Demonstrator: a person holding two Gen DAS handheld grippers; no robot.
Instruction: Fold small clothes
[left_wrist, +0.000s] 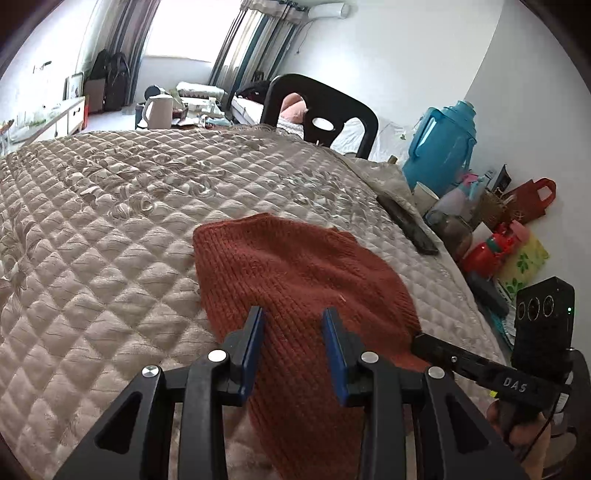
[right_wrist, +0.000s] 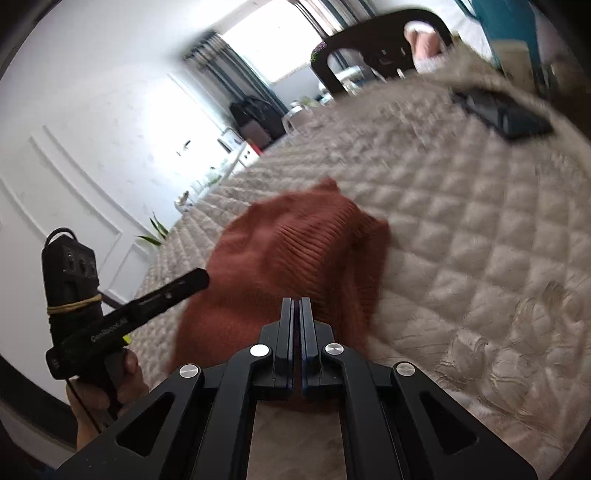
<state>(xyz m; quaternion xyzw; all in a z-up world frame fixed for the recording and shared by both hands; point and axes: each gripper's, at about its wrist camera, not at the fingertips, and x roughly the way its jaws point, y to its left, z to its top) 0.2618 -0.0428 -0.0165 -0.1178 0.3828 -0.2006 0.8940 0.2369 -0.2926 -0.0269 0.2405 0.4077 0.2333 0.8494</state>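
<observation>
While your left gripper (left_wrist: 293, 317) hung low in the centre of its own view, its blue pads (left_wrist: 255, 332) stood partly apart over the rust-red knit garment (left_wrist: 295, 280); whether they pressed the knit could not be told. Your right gripper (right_wrist: 296, 308) sat low centre in the right wrist view with its fingers drawn fully together. Whether a fold of the knit was pinched between them could not be told.

The garment (right_wrist: 295, 254) lay bunched on the beige quilted bedspread (left_wrist: 110, 221), in the lower middle of both frames. In the left wrist view the right gripper's finger (left_wrist: 439, 350) touched the garment's lower right edge.

Further out, a dark phone (left_wrist: 410, 225) lay on the bedspread right of centre. A black chair (left_wrist: 321, 110) stood at the upper centre, and a blue jug (left_wrist: 439, 147) stood at the upper right. The right wrist view was motion-blurred.
</observation>
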